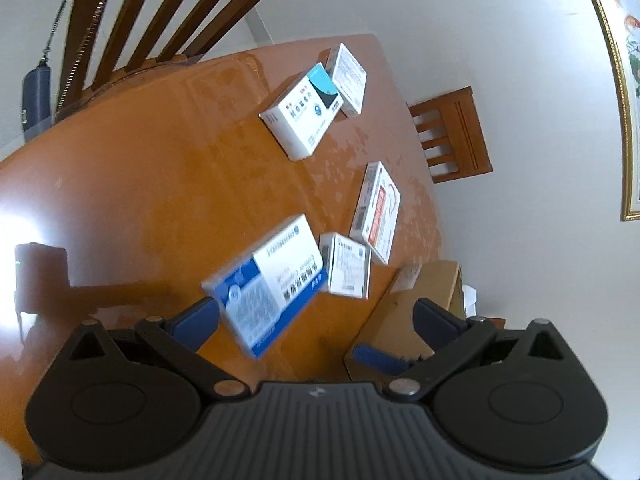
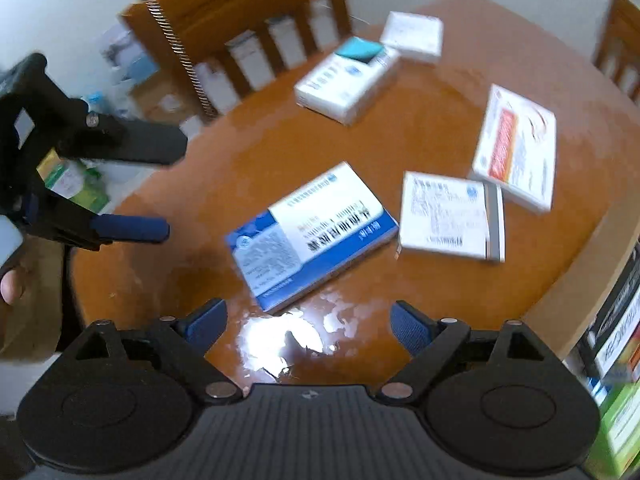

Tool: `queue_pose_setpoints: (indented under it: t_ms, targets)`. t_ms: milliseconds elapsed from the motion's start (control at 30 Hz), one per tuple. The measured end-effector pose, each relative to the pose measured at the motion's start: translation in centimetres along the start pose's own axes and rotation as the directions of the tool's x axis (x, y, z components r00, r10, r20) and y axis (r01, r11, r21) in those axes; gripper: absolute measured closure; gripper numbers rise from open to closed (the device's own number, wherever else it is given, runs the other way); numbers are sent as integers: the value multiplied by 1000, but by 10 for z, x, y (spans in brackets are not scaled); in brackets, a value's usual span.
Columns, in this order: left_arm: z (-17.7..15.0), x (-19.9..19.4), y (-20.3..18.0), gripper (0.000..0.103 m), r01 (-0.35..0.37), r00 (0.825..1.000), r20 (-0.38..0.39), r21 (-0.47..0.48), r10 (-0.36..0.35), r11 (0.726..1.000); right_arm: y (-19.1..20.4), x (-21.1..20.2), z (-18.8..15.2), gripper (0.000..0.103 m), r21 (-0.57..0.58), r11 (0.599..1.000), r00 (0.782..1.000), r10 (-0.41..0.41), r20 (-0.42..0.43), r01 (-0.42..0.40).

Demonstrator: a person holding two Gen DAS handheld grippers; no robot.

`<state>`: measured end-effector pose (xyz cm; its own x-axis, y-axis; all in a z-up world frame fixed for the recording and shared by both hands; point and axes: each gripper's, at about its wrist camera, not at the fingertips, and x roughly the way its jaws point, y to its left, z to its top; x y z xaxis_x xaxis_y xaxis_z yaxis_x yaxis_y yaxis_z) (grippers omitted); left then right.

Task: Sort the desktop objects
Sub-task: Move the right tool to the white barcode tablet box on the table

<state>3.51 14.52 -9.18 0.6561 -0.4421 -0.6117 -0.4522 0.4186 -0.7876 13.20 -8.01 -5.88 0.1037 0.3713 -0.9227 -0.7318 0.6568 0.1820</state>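
Note:
Several medicine boxes lie on the orange-brown table. Nearest is a blue-and-white box, with a small white box beside it. Further out are a red-and-white box, a white box with a teal packet on top and a far white box. My left gripper is open, its left finger close beside the blue-and-white box. My right gripper hovers open just short of that box, with nothing between its fingers.
A cardboard box stands below the table edge on the right of the left wrist view. Wooden chairs stand at the far sides. Stacked packages sit off the table's right edge. A person's thumb shows at the left.

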Motion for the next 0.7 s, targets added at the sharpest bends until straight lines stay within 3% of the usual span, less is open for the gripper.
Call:
queue_pose_setpoints:
  t_ms: [100, 267, 400, 500, 700]
  targets:
    - [10, 19, 5, 1, 30, 999, -35, 0, -30, 1000, 2, -1, -2, 11, 14, 999, 999, -42, 12, 42]
    - [15, 48, 13, 1, -17, 994, -108, -16, 15, 1000, -2, -10, -6, 7, 47, 995, 996, -85, 22, 84]
    - [4, 65, 13, 1, 45, 975, -215, -34, -52, 998, -5, -12, -9, 7, 73, 989, 991, -131, 30, 129]
    - [-4, 63, 14, 1, 81, 967, -239, -55, -92, 995, -6, -12, -14, 7, 116, 979, 985, -172, 33, 167]
    - [9, 29, 32, 1, 87, 987, -124, -113, -101, 990, 16, 0, -7, 3, 75, 979, 980, -194, 51, 190]
